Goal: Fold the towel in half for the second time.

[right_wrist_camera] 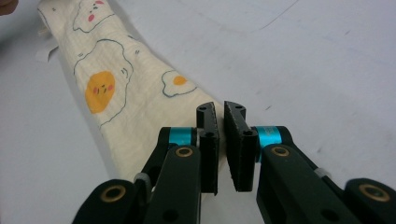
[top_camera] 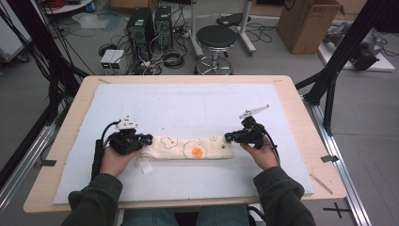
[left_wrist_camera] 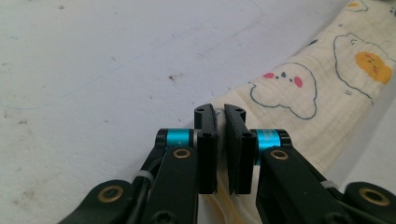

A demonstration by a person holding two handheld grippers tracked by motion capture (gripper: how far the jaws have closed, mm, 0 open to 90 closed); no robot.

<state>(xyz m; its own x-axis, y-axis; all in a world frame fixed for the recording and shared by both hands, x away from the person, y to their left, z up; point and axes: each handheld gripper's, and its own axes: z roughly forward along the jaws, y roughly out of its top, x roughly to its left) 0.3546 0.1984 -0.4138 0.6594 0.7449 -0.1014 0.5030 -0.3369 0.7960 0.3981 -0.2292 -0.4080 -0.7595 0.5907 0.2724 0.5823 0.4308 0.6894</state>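
A light wooden table [top_camera: 66,136] carries a pale blue-white mat [top_camera: 188,108] that covers most of its top. Beyond the far edge, at twelve o'clock, a round black stool [top_camera: 216,38] stands on a grey floor; at eleven o'clock two dark computer towers [top_camera: 149,26] sit among loose cables, and at one o'clock an open cardboard box [top_camera: 308,23] rests on the floor, its inside hidden from this angle. Black frame posts [top_camera: 336,61] rise at three o'clock.

A folded cream cloth [top_camera: 188,148] printed with fried eggs and little cloud faces lies as a long strip across the near middle of the mat, running from nine to three o'clock. The left gripper [top_camera: 143,139] is at the strip's nine-o'clock end, its jaws closed tight on the cloth's edge, which shows pinched between the pads in the left gripper view. The right gripper [top_camera: 229,137] is at the three-o'clock end; its jaws are drawn nearly together at the cloth's corner, though whether fabric is caught between the pads I cannot tell.
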